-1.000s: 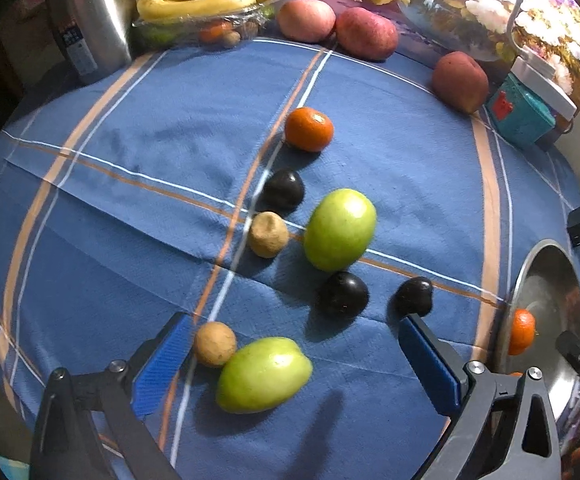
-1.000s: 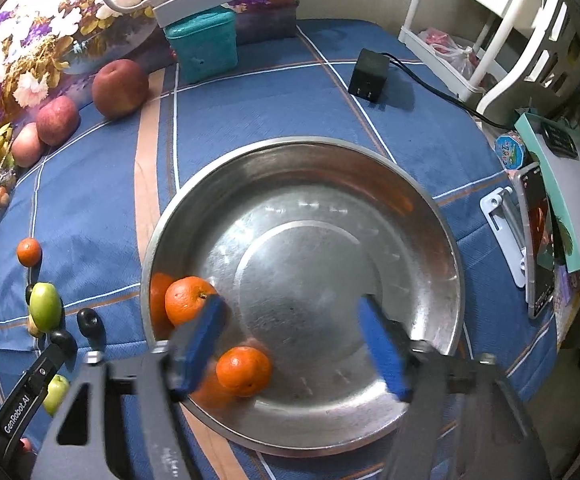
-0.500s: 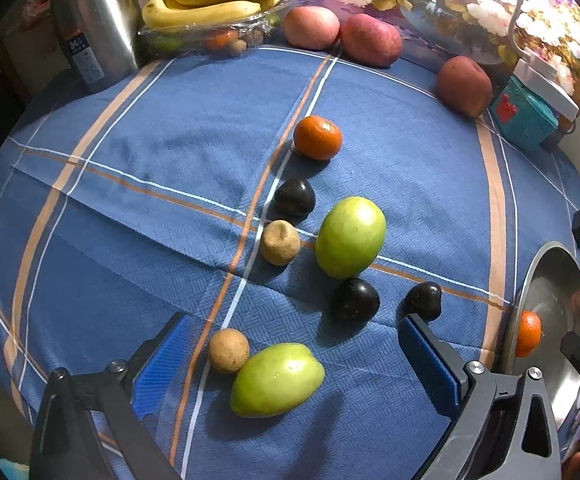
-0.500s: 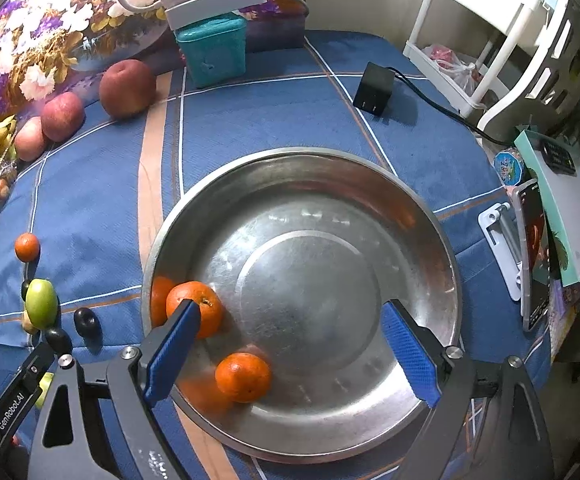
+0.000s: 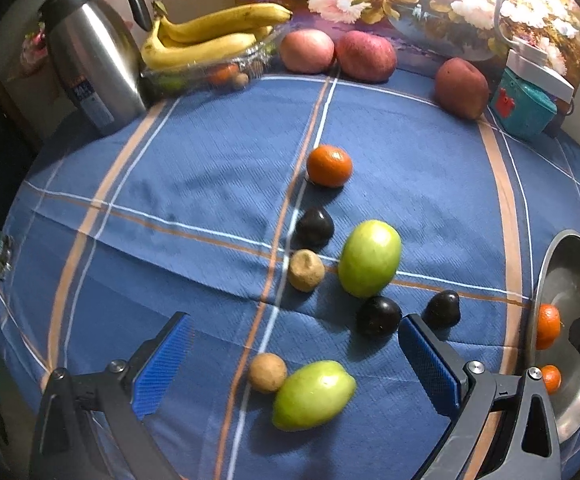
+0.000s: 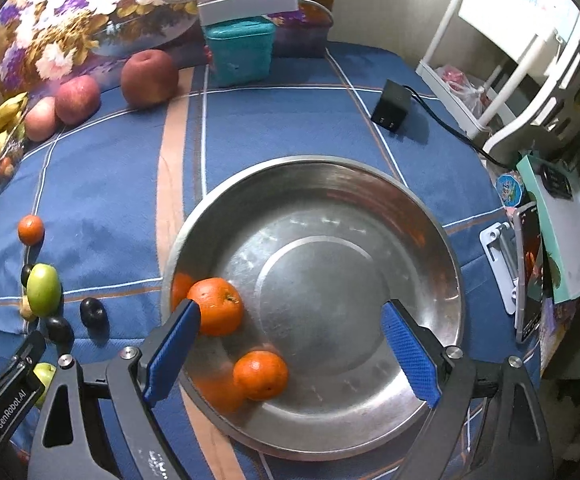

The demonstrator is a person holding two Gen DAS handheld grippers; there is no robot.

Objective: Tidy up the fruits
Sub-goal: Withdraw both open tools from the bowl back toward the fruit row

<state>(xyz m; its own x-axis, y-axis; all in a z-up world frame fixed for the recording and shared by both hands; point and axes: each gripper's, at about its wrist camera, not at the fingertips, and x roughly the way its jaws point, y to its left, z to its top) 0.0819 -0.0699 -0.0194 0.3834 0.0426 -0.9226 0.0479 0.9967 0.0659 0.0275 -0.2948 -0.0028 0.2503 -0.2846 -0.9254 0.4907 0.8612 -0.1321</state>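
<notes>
On the blue plaid cloth lie an orange [image 5: 329, 165], two green fruits [image 5: 369, 258] [image 5: 313, 395], three dark plums [image 5: 315, 225] [image 5: 379, 315] [image 5: 443, 309] and two small tan fruits [image 5: 306, 270] [image 5: 267, 372]. My left gripper [image 5: 296, 368] is open and empty, above the near green fruit. A steel bowl [image 6: 370, 184] holds two oranges [image 6: 216, 306] [image 6: 261, 375]. My right gripper [image 6: 290, 354] is open and empty above the bowl's near side.
At the back stand a steel kettle [image 5: 90, 56], bananas [image 5: 214, 36] on a clear tray, three red apples [image 5: 366, 56], a teal box [image 5: 524, 108] and a lamp. A black charger [image 6: 391, 106], a phone [image 6: 530, 272] and a white rack [image 6: 522, 64] lie right of the bowl.
My left gripper has drawn back a little, so the fruits sit farther into view. My right gripper has opened wider and pulled back from the bowl; the oranges stay in the bowl.
</notes>
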